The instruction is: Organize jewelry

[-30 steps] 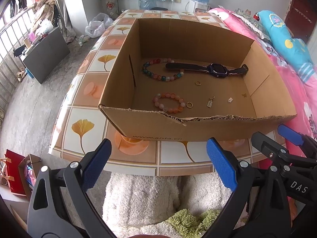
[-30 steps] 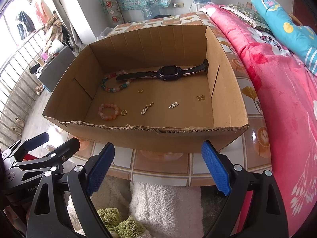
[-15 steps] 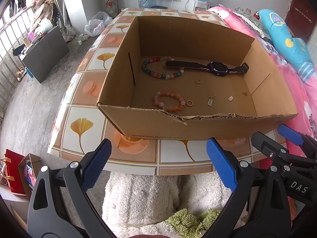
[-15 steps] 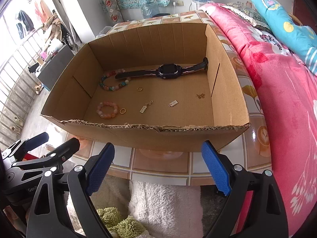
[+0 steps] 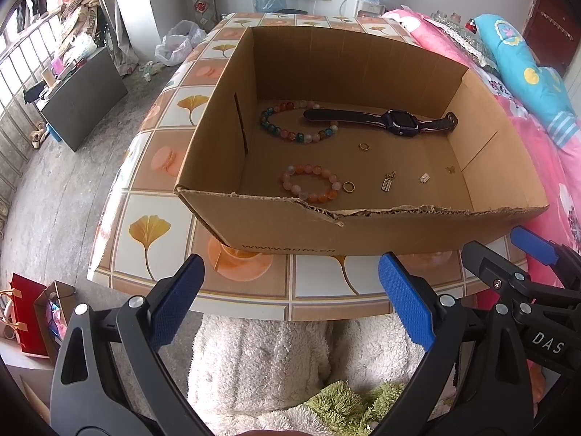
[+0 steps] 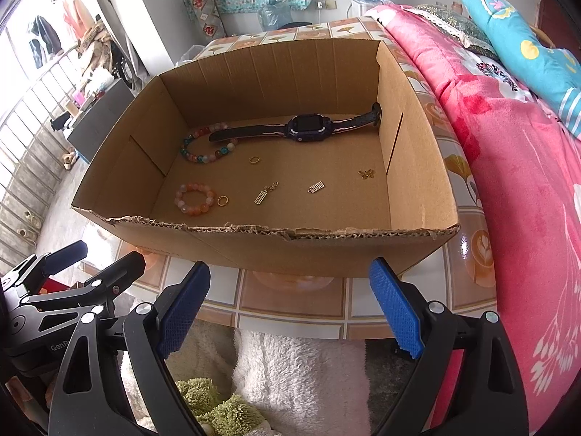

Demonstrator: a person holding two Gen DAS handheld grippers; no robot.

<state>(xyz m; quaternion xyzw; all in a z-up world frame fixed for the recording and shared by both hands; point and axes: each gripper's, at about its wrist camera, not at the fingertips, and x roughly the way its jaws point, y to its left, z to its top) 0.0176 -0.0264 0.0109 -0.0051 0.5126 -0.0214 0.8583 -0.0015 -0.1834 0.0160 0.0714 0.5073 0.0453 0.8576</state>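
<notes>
The near wall of the box (image 5: pixel 290 232) hides the front strip of its floor in both views, and its torn rim cuts across the lower edge of the pink bracelet (image 5: pixel 310 188) in the left view. The watch (image 5: pixel 381 120) lies over part of the mixed bracelet (image 5: pixel 290 123), covering several beads. Three small charms (image 6: pixel 267 193) on the floor are too small to make out in detail; one near the right wall (image 6: pixel 366 173) is only a gold speck. The table (image 5: pixel 145 218) runs out of sight under the box, and both grippers' handles are cut off by the bottom edge.
</notes>
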